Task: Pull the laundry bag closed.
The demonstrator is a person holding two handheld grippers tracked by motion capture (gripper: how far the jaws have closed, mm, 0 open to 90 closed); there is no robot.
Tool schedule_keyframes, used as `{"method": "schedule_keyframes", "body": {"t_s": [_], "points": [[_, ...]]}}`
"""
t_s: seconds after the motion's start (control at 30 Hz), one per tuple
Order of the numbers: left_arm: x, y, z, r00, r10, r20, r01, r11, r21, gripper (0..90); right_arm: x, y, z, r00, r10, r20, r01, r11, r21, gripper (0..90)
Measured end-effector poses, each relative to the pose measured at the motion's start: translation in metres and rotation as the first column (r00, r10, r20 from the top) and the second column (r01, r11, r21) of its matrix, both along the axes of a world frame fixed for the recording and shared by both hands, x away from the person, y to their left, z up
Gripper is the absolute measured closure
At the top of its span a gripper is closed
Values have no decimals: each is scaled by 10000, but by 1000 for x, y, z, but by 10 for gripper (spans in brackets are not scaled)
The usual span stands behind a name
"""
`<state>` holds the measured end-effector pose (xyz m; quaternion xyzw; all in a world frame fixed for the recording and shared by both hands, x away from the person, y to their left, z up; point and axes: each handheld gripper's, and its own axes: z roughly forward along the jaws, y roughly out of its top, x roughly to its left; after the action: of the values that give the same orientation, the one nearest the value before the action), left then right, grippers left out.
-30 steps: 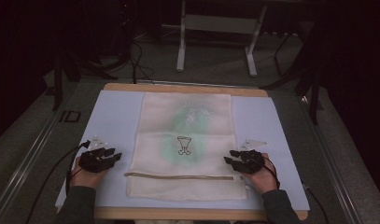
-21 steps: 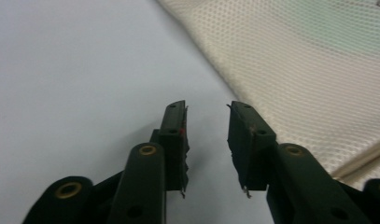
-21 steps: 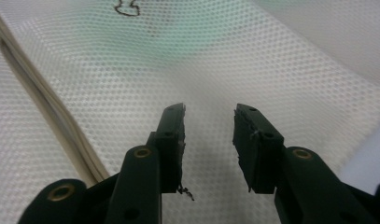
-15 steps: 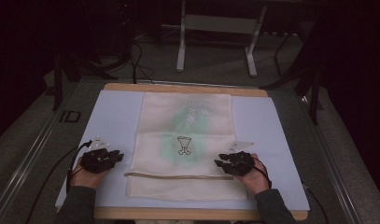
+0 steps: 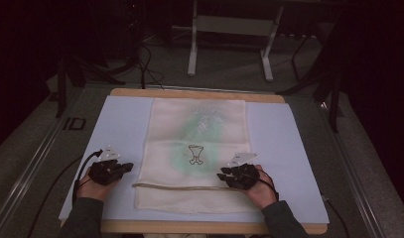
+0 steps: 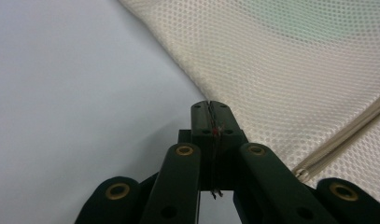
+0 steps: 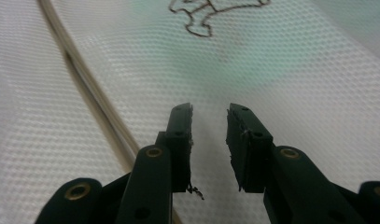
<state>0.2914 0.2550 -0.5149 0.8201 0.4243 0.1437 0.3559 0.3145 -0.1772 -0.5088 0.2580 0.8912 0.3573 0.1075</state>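
Cream mesh bag (image 5: 197,153) lying flat in the middle of the pale sheet (image 5: 125,124) on the counter (image 5: 199,93), drawn goblet mark (image 5: 195,153) and green tint at its centre, zip (image 5: 179,186) running across its near end. Left claw (image 5: 121,168) resting just beside the bag's left edge, jaws pressed fully together; in the left gripper view, nothing but thin threads between them, bag (image 6: 290,70) just ahead. Right claw (image 5: 226,174) over the bag's near right part, jaws half apart after closing in, bare mesh (image 7: 271,70) in the gap, zip (image 7: 85,88) beside it.
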Motion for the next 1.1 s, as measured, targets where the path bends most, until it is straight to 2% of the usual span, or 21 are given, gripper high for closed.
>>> {"method": "schedule_keyframes", "body": {"t_s": [0.37,0.4,0.47,0.77,1.1], "points": [[0,-3,-2,9996,-264,-57,264,9995,155,895,-2,27,2,9966,816,-101,-817,9966,-134,709],[1,-5,-2,9993,-365,-44,366,9992,162,895,-3,33,1,9937,1079,-294,-1084,9939,-182,701],[1,-6,-2,9990,-440,-45,440,9989,162,895,-4,38,1,9916,1262,-287,-1269,9916,-256,702],[1,-7,-3,9967,-803,-94,804,9968,39,895,-5,54,2,9856,1671,-266,-1677,9855,-246,720],[1,-8,-5,9947,-1011,-175,1011,9949,-18,896,-7,73,4,9735,2280,-163,-2285,9726,-432,754]]}}
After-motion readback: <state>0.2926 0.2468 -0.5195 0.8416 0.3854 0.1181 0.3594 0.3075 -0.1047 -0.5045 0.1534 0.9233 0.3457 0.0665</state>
